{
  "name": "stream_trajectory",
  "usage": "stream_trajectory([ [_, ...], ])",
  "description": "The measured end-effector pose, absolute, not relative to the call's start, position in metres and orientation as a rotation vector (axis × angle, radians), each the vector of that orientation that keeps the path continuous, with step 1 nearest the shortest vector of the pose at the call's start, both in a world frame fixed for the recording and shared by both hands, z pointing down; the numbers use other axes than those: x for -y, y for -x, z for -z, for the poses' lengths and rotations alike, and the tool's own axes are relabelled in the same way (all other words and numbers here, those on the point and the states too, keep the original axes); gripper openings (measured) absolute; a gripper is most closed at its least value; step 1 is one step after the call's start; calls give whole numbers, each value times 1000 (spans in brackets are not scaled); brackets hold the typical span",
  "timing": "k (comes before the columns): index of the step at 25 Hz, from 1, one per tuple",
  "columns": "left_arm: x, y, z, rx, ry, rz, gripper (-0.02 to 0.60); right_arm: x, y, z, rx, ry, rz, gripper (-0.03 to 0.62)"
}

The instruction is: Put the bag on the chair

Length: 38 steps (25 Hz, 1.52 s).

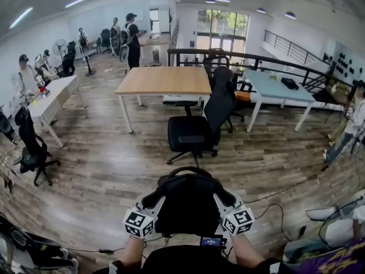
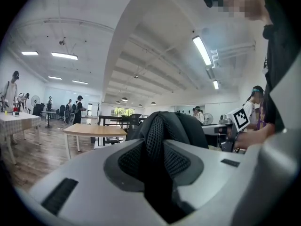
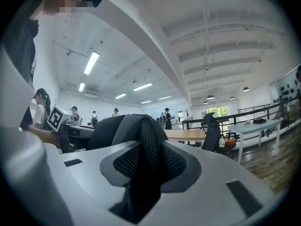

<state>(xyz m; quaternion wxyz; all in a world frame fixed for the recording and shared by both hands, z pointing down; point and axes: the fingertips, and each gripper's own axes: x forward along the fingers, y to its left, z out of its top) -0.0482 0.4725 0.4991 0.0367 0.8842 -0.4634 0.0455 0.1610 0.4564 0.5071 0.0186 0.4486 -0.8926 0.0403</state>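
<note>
- Floorboards (image 1: 108,170) are stretching bare between the person and the black office chair (image 1: 197,133), leaving a wide lane straight ahead.
- That chair is standing just off the near edge of the wooden table (image 1: 165,80), with a pale blue table (image 1: 279,87) farther right.
- Cables (image 1: 274,201) are trailing over the floor at the right, and another black chair (image 1: 31,147) is standing well off to the left.
- The black backpack (image 1: 188,204) is hanging off the floor, close to the person and well short of the office chair.
- The left gripper (image 1: 153,200) is pinching one mesh shoulder strap (image 2: 157,140) between its jaws at the backpack's left side.
- The right gripper (image 1: 224,198) is clamping the other mesh strap (image 3: 148,147) at the backpack's right side.
</note>
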Motion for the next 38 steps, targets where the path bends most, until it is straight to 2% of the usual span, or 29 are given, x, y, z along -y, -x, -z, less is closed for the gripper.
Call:
stream_trajectory([
  [25, -475, -8, -493, 1414, -2687, -126, 107, -457, -219, -500, 2813, -1349, -146, 124],
  [38, -451, -17, -488, 1391, -2704, -144, 106, -427, -228, -496, 2833, -1354, -161, 127],
])
